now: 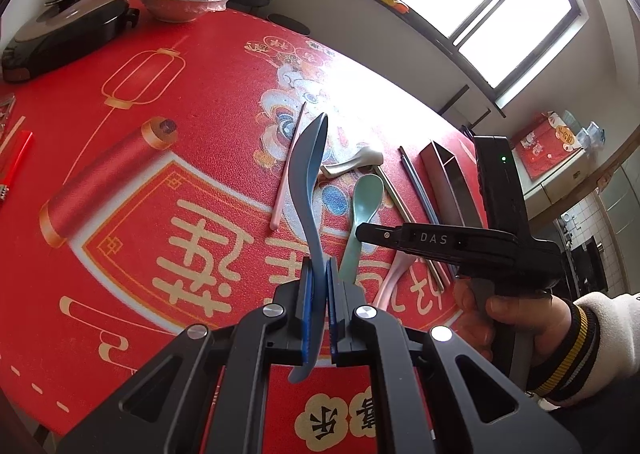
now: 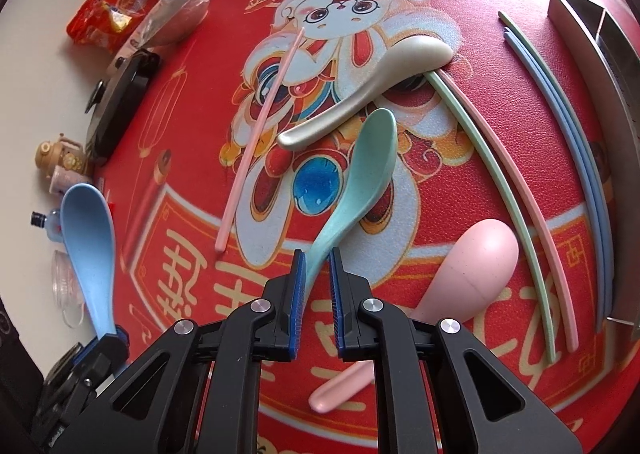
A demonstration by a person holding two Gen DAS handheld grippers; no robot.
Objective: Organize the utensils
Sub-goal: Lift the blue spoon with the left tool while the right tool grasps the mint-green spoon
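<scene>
The green spoon point(image 2: 360, 182) lies on the red mat point(image 2: 460, 194) with its handle running back between my right claw's point(image 2: 317, 278) fingers, bowl pointing away ahead of the tips. That claw is nearly shut; the left pad looks to be against the handle, but whether both pads are pressing I cannot tell for sure. I judge the spoon light and stiff, a smooth plastic-like piece, so likely slippery under a narrow pinch. The handle is the sensible place to hold: thin enough for the pads, and the bowl's curve would squirm out.

My left claw point(image 1: 319, 278) is closed on the blue spoon point(image 1: 310, 174), gripping partway along the handle, the bowl standing up beyond the fingertips and clear of the mat.

Just right of the right claw lies the pink spoon point(image 2: 472, 266), its handle end passing under my fingers. Ahead, beyond the green bowl, sits the white spoon point(image 2: 372, 90). Further right run the green and pink chopsticks point(image 2: 516, 190), then the blue pair point(image 2: 576, 126), and past them the metal tray point(image 2: 580, 18). A lone pink chopstick point(image 2: 260, 134) lies ahead to the left.
</scene>
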